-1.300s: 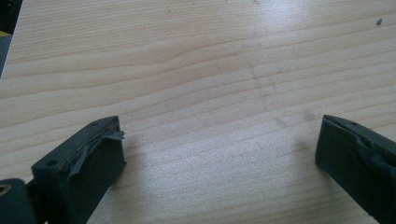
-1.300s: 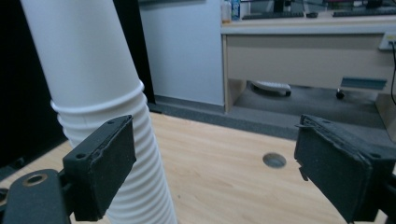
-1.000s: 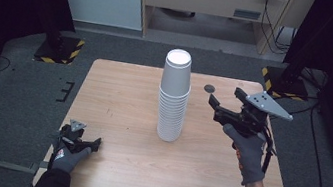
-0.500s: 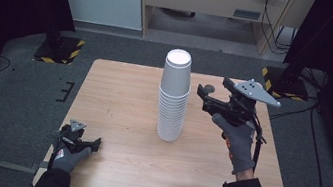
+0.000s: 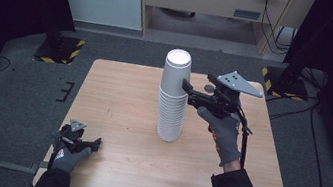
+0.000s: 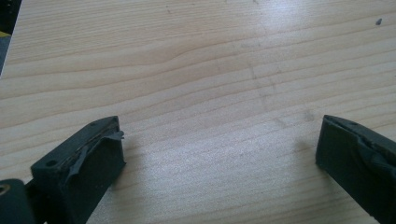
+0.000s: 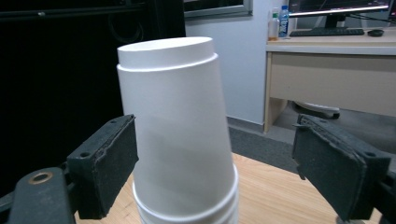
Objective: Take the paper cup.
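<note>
The left gripper [image 5: 88, 143] is resting at the near left corner of the table [image 5: 118, 96], jaws spread wide with bare wood between them, as it was 1 second ago; it is taking no part in the work. The stack of white cups [image 5: 172, 97] is standing upright mid-table, inverted, bases up. The right gripper [image 5: 186, 88] is where the change is occurring: over the last second it has been travelling leftward from well clear of the stack, and its released jaws are now bracketing the top cup [image 7: 180, 121], 1 pad [image 7: 109, 165] almost touching the cup's side, the other standing apart from it. Assessment: approach is ending; closing on the top cup is likely next.
</note>
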`<state>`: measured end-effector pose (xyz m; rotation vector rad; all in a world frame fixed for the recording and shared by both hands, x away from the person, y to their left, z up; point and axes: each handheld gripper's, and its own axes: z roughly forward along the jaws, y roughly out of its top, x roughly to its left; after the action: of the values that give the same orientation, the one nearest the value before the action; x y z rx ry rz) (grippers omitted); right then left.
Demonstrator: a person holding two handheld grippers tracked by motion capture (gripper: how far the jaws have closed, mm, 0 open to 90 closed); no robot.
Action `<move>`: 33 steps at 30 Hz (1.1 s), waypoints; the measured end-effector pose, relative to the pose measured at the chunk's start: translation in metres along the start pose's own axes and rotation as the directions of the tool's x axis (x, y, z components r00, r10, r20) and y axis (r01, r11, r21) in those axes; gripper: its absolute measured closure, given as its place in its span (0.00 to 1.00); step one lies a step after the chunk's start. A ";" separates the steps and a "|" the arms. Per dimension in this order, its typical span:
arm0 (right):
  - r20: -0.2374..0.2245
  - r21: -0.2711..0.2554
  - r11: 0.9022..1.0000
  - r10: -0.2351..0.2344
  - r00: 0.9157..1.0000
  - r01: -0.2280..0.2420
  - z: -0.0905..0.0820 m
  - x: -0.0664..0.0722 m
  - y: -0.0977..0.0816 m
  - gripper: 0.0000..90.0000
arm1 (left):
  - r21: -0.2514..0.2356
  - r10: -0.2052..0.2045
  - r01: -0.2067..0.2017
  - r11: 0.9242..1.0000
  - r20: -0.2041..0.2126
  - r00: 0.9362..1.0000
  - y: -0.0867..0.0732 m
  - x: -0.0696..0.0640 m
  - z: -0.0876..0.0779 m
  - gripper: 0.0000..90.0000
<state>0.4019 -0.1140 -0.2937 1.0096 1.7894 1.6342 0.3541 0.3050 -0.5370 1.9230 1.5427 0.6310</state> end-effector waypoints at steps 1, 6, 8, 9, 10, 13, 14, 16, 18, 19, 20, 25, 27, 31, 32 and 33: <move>-0.004 0.000 1.000 0.000 1.000 0.000 0.002 0.001 0.000 0.16 | 0.000 0.000 0.000 1.000 0.000 1.000 0.000 0.000 0.000 0.00; -0.023 0.003 1.000 -0.002 1.000 0.002 0.011 0.008 0.000 0.16 | 0.000 0.000 0.000 1.000 0.000 1.000 0.000 0.000 0.000 0.00; -0.030 0.011 1.000 -0.005 1.000 0.006 0.016 0.010 -0.001 0.15 | 0.000 0.000 0.000 1.000 0.000 1.000 0.000 0.000 0.000 0.00; -0.030 0.011 1.000 -0.005 1.000 0.006 0.016 0.010 -0.001 0.15 | 0.000 0.000 0.000 1.000 0.000 1.000 0.000 0.000 0.000 0.00; -0.030 0.015 1.000 -0.008 1.000 0.008 0.018 0.010 -0.001 0.15 | 0.000 0.000 0.000 1.000 0.000 1.000 0.000 0.000 0.000 0.00; -0.033 0.022 1.000 -0.015 0.999 0.015 0.024 0.013 -0.003 0.15 | 0.000 0.000 0.000 1.000 0.000 1.000 0.000 0.000 0.000 0.00; -0.034 0.025 1.000 -0.016 0.999 0.017 0.025 0.013 -0.003 0.15 | 0.000 0.000 0.000 1.000 0.000 1.000 0.000 0.000 0.000 0.00; -0.036 0.031 0.999 -0.015 0.999 0.016 0.029 0.015 -0.004 0.14 | 0.000 0.000 0.000 1.000 0.000 1.000 0.000 0.000 0.000 0.00; -0.036 0.036 0.999 -0.020 0.999 0.021 0.033 0.015 -0.006 0.14 | 0.000 0.000 0.000 1.000 0.000 1.000 0.000 0.000 0.000 0.00; -0.034 0.048 0.998 -0.024 0.999 0.026 0.038 0.016 -0.008 0.14 | 0.000 0.000 0.000 1.000 0.000 1.000 0.000 0.000 0.000 0.00; -0.034 0.048 0.998 -0.024 0.999 0.026 0.038 0.016 -0.008 0.14 | 0.000 0.000 0.000 1.000 0.000 1.000 0.000 0.000 0.000 0.00; -0.031 0.071 0.997 -0.026 0.999 0.028 0.047 0.016 -0.014 0.14 | 0.000 0.000 0.000 1.000 0.001 1.000 0.000 0.000 0.000 0.00; -0.029 0.079 0.996 -0.029 0.999 0.031 0.050 0.017 -0.016 0.13 | 0.001 0.001 -0.001 1.000 0.001 1.000 0.000 0.000 0.000 0.00; -0.021 0.097 0.995 -0.033 0.999 0.035 0.055 0.017 -0.020 0.13 | 0.001 0.001 -0.001 1.000 0.001 1.000 0.000 0.000 0.000 0.00; -0.020 0.098 0.995 -0.033 0.999 0.035 0.057 0.017 -0.021 0.13 | 0.001 0.001 -0.001 1.000 0.001 1.000 0.000 0.000 0.000 0.00; -0.020 0.098 0.995 -0.033 0.999 0.035 0.057 0.017 -0.021 0.13 | 0.001 0.001 -0.001 1.000 0.001 1.000 0.000 0.000 0.000 0.00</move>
<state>0.4329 -0.0658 -0.3207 1.0045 1.9053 1.5533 0.3542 0.3051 -0.5369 1.9246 1.5419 0.6296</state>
